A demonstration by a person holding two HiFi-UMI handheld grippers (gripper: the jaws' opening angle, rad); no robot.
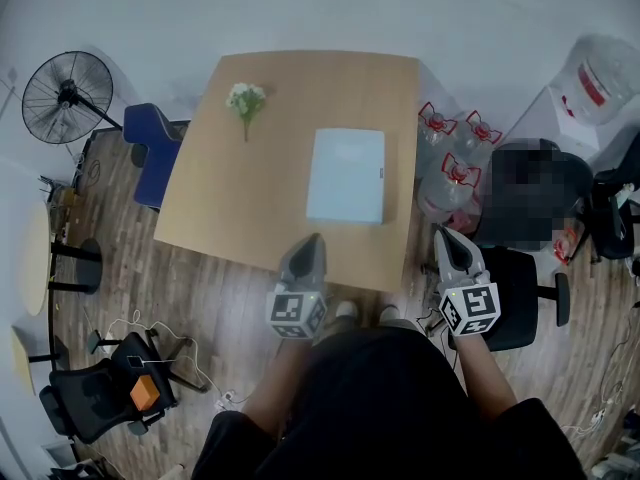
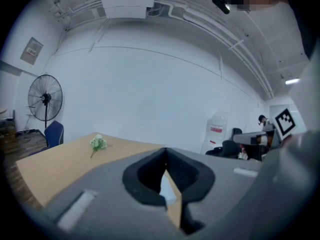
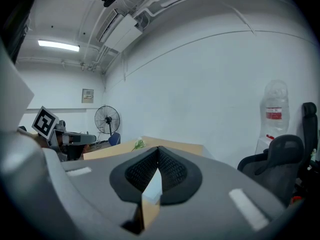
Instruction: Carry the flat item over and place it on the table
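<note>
A pale-blue flat item [image 1: 346,175] lies on the wooden worktop [image 1: 240,203], well apart from a flower sprig [image 1: 246,101]. The left claw [image 1: 313,238] and right claw [image 1: 444,232] hang closed by its near edge.

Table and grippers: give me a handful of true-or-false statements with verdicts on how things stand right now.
1. The flat pale blue item lies on the table. True.
2. The left gripper is shut on the flat item. False: its jaws are together with nothing between them, and it is not touching the item.
3. A sprig of white flowers lies on the table, apart from the flat item. True.
4. The right gripper has its jaws wide apart. False: they are together and hold nothing.
5. The fan stands on the table. False: it stands on the floor, off the table's far left corner.
</note>
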